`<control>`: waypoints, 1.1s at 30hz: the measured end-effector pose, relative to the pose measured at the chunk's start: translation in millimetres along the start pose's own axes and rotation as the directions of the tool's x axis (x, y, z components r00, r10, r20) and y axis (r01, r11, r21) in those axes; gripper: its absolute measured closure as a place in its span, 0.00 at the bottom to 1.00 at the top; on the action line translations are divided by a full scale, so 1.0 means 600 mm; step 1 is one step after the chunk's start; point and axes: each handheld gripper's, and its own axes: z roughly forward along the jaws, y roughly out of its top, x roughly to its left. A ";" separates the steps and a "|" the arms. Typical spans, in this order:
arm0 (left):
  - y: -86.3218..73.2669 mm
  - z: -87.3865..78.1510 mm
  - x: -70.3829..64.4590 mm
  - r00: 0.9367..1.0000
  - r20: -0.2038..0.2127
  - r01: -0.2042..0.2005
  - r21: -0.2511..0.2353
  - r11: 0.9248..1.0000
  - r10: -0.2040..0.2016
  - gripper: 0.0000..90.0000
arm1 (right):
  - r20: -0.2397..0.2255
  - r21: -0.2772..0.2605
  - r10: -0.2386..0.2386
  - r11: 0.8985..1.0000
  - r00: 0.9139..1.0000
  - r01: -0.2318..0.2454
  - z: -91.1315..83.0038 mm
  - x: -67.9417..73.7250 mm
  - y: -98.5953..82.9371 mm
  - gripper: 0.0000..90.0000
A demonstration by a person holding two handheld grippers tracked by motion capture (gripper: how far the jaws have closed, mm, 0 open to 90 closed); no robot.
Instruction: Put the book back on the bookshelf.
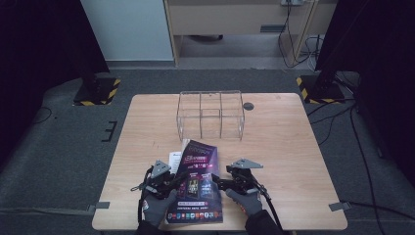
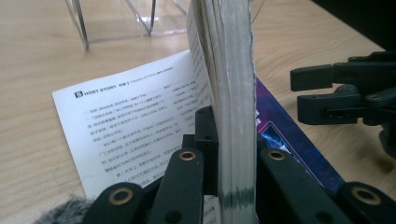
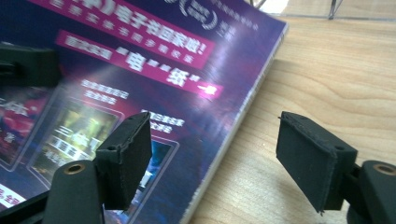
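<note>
A magazine with a purple cover (image 1: 198, 169) lies near the table's front edge, its cover (image 3: 140, 60) facing up. My left gripper (image 1: 165, 180) is at its left side, shut on a thick sheaf of its pages (image 2: 231, 70), which stands up on edge between the jaws (image 2: 229, 135). A white printed page (image 2: 135, 107) lies flat on the table to the left of the sheaf. My right gripper (image 1: 221, 183) is open at the magazine's right edge (image 3: 217, 154), one jaw over the cover and the other over bare wood. It also shows across the magazine in the left gripper view (image 2: 345, 95).
A clear acrylic organiser (image 1: 210, 115) with several compartments stands at the middle back of the wooden table (image 1: 284, 147). A round black grommet (image 1: 248, 105) sits to its right. Black stands with striped bases (image 1: 98, 90) and cables (image 1: 342, 117) are on the floor.
</note>
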 end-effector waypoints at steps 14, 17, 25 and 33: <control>0.011 -0.041 -0.019 0.999 0.008 -0.052 -0.111 0.992 0.053 0.92 | -0.091 -0.071 -0.013 0.997 0.996 0.007 -0.011 -0.007 0.015 0.29; 0.016 -0.048 -0.022 0.998 0.015 -0.057 -0.131 0.990 0.060 0.92 | -0.106 -0.073 -0.007 0.997 0.994 0.000 -0.010 -0.010 0.017 0.29; 0.024 -0.059 -0.028 0.997 0.023 -0.074 -0.162 0.984 0.078 0.92 | -0.151 -0.095 -0.019 0.995 0.988 0.005 -0.010 -0.009 0.026 0.28; 0.028 -0.070 -0.040 0.994 0.028 -0.102 -0.191 0.976 0.109 0.92 | -0.185 -0.103 -0.041 0.994 0.982 0.022 -0.001 0.000 0.035 0.28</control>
